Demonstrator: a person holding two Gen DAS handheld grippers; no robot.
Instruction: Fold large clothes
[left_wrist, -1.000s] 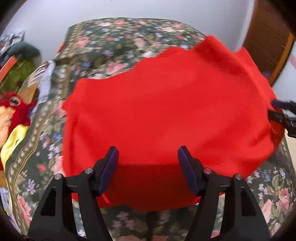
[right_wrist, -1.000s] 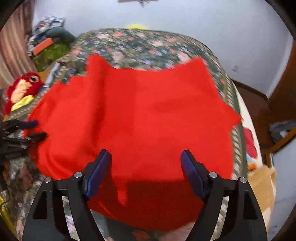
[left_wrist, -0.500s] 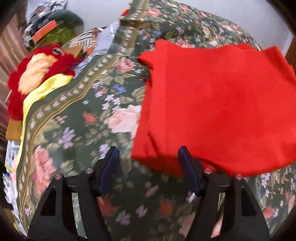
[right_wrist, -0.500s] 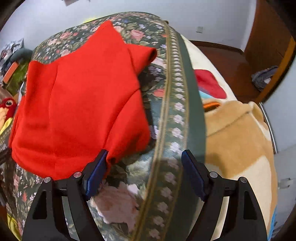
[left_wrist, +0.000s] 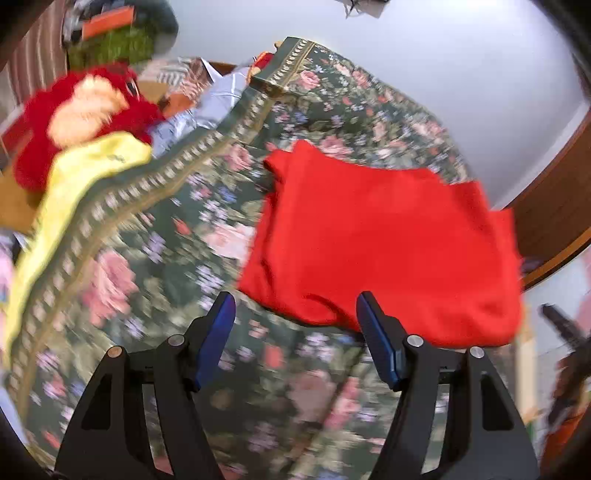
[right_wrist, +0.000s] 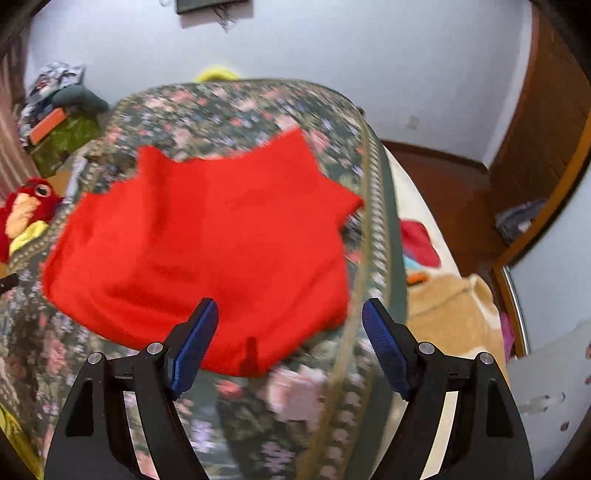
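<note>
A red garment (left_wrist: 384, 247) lies folded flat on the floral bedspread (left_wrist: 155, 266). In the left wrist view my left gripper (left_wrist: 295, 314) is open above the cloth's near left corner, nothing between its blue pads. The right wrist view shows the same red garment (right_wrist: 207, 247) spread on the floral bedspread (right_wrist: 229, 107). My right gripper (right_wrist: 290, 321) hangs open over the garment's near right edge, holding nothing. The other gripper shows as a dark blurred shape (left_wrist: 569, 332) at the right edge of the left wrist view.
A red and yellow plush toy (left_wrist: 81, 110) lies left of the bed, also seen as the plush toy (right_wrist: 26, 214) in the right wrist view. A tan blanket (right_wrist: 450, 306) lies right of the bedspread's border. Clutter (right_wrist: 59, 110) is piled at the back left; a wooden door (right_wrist: 546, 122) stands right.
Both views swung away from the garment's middle and back. The left gripper now looks over the near left corner, rolled; the right gripper rose and faces the garment again.
</note>
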